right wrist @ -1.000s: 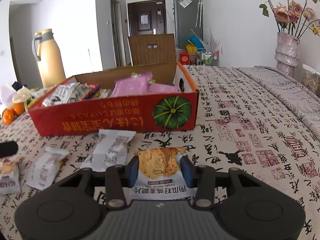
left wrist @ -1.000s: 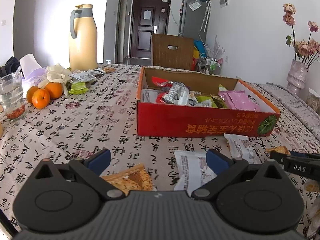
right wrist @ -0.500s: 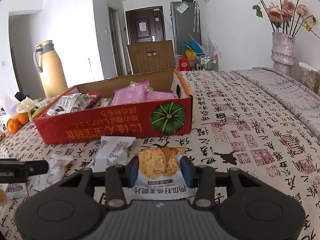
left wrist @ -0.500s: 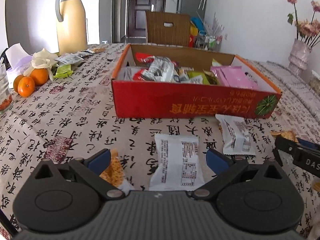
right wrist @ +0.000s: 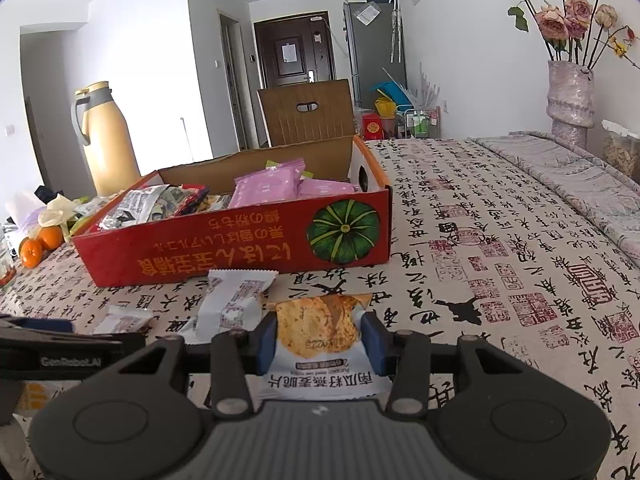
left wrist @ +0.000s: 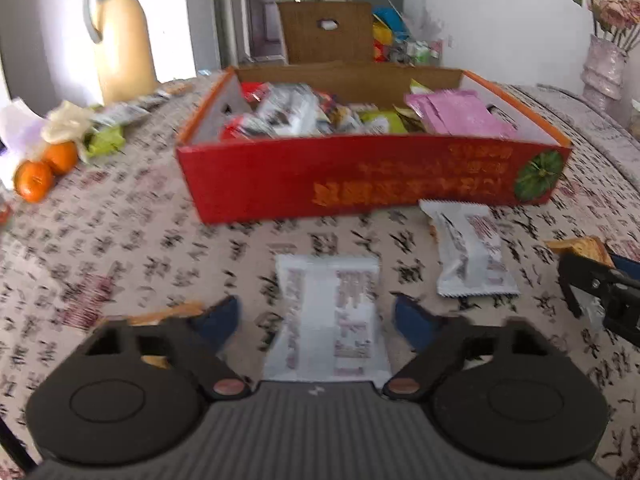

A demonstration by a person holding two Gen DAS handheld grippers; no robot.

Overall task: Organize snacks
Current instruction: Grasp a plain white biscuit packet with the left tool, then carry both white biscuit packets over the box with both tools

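A red cardboard box (left wrist: pixel 360 184) (right wrist: pixel 240 248) full of snack packets stands mid-table. My left gripper (left wrist: pixel 316 320) is open, its blue fingers on either side of a white snack packet (left wrist: pixel 332 304) lying on the cloth. A second white packet (left wrist: pixel 472 256) (right wrist: pixel 236 300) lies in front of the box. An orange cracker packet (left wrist: pixel 160 320) lies under my left finger. My right gripper (right wrist: pixel 320 338) is shut on an orange-and-white cracker packet (right wrist: pixel 320 332), held just above the table; it also shows at the right of the left wrist view (left wrist: pixel 600 280).
A yellow thermos jug (left wrist: pixel 120 40) (right wrist: pixel 104 136), oranges (left wrist: pixel 44 168) (right wrist: pixel 40 244) and loose wrappers sit at the far left. A flower vase (right wrist: pixel 568 96) stands far right. A brown chair back (right wrist: pixel 308 112) is behind the box. The tablecloth (right wrist: pixel 500 260) has black calligraphy.
My left gripper moved right and forward, so the white packet now lies between its open fingers. My right gripper rose slightly with the cracker packet still held.
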